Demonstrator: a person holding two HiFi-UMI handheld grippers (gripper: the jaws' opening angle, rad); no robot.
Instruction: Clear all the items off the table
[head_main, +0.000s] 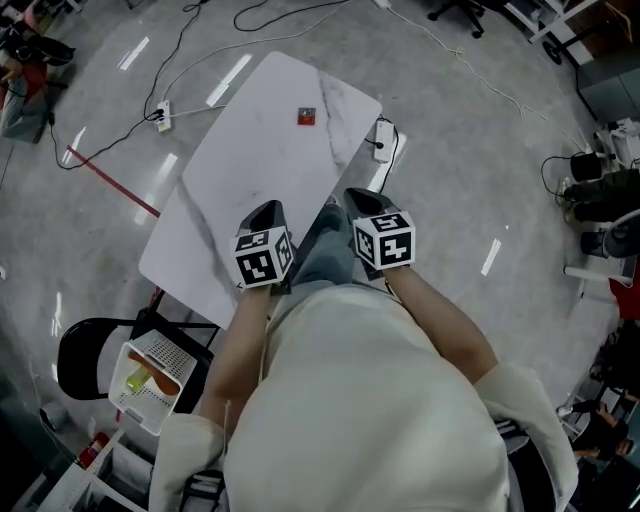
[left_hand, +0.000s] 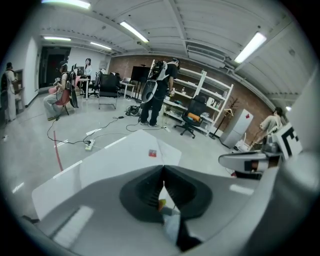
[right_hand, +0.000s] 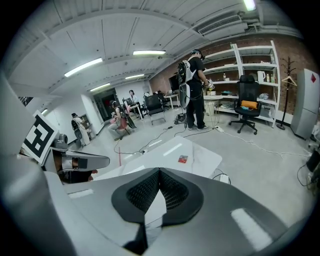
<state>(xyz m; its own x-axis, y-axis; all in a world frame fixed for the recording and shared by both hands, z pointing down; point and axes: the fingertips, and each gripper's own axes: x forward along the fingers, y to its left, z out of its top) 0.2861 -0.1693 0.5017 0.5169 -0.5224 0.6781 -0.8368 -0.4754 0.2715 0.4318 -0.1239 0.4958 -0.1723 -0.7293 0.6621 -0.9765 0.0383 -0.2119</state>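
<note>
Judging what could go wrong, we think the main risk is the red item (head_main: 307, 116) itself; it looks small and flat, and it lies on the smooth white table (head_main: 250, 160), so jaws that come in too steeply may skid it along the top instead of pinching it; pushed from our side, it could slide off the far end, since it sits close to that end. A second risk is underfoot: a power strip (head_main: 381, 138) and its cable lie on the floor just beside the table's right edge, and we may catch them if we step round to reach.

Both tools are clenched with nothing held; the left gripper (left_hand: 163, 172) has its tips pressed together, and only a small orange speck shows through the gap behind them, which we cannot identify; the right gripper (right_hand: 159, 174) is likewise closed on nothing. Either would have to open before a pick.

The red item is the only thing we see on the table; it lies well apart from both grippers, which hang at the near end, close to our body, pointing down and forward towards it; in both gripper views it shows beyond the closed tips. A white basket (head_main: 150, 385) with some things in it rests on a chair (head_main: 80, 360) at our left.
</note>
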